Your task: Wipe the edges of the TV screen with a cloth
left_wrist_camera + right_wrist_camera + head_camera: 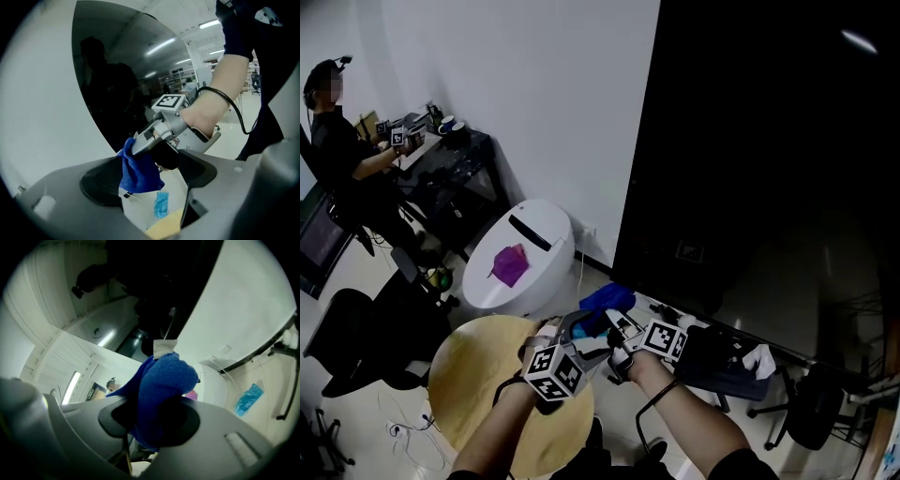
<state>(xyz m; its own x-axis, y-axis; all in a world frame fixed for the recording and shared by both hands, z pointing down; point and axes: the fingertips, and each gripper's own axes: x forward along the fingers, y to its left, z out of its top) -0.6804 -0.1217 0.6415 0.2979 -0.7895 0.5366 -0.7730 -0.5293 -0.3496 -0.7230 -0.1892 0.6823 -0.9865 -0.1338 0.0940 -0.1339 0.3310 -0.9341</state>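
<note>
Blue cloth (164,380), bunched into a lump, is clenched between the jaws of the right gripper (157,420), whose dark pads hide its lower part. In the head view it sits near the lower left corner of the black TV screen (769,141), which is cut off at the top and right, and I cannot tell if the two touch. The left gripper (150,178) is released, jaws wide apart with no pad pressing on the cloth, above a round wooden table (473,375) partly covered by the arms.
</note>
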